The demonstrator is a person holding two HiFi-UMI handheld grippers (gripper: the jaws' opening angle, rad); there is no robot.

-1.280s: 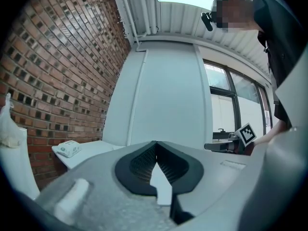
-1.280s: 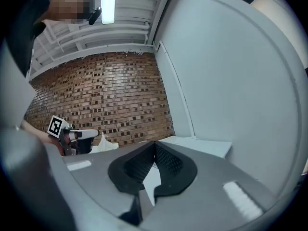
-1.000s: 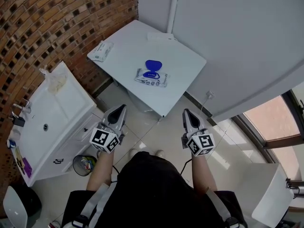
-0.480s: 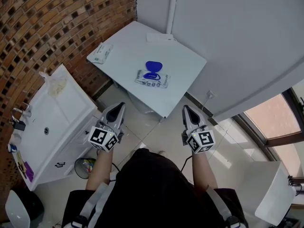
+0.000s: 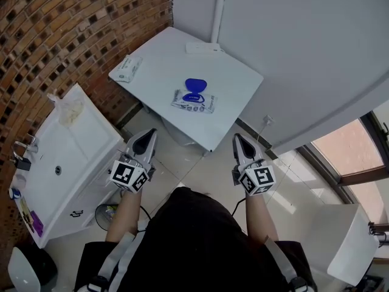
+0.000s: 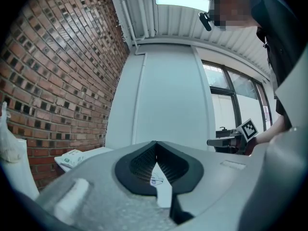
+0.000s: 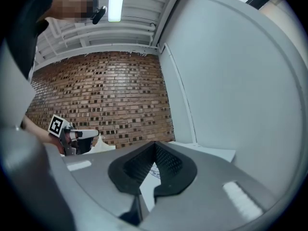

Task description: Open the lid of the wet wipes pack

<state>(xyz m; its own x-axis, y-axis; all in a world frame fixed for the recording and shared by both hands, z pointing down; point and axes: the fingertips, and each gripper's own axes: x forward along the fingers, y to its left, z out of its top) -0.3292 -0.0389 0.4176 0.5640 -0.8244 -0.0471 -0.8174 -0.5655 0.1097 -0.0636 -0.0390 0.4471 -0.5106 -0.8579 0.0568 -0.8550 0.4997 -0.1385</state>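
On the white worktop (image 5: 234, 78), head view: wet wipes pack (image 5: 193, 102) lies flat near the middle. Its blue lid (image 5: 196, 84) looks flipped back past the pack's far edge. Second wipes pack (image 5: 126, 67) sits at the worktop's left corner, well apart from the first. Left claw (image 5: 149, 135) and right claw (image 5: 237, 140) both hang over the floor tiles (image 5: 196, 168), short of the worktop's near edge and pointing toward it, touching nothing. Sink unit (image 5: 79, 132) runs along the brick wall (image 5: 73, 23) on the left.

Left gripper view: left claw (image 6: 155, 146) clenched, pads meeting, nothing between them. A sliver of the pack's print shows low, beyond the pads. Second wipes pack (image 6: 72, 158) lies on the worktop edge at left. The right claw's marker cube (image 6: 249, 128) is off to the right.

Right gripper view: right claw (image 7: 155, 146) also clenched and empty. Left claw (image 7: 79, 137) shows at left against the brick wall.
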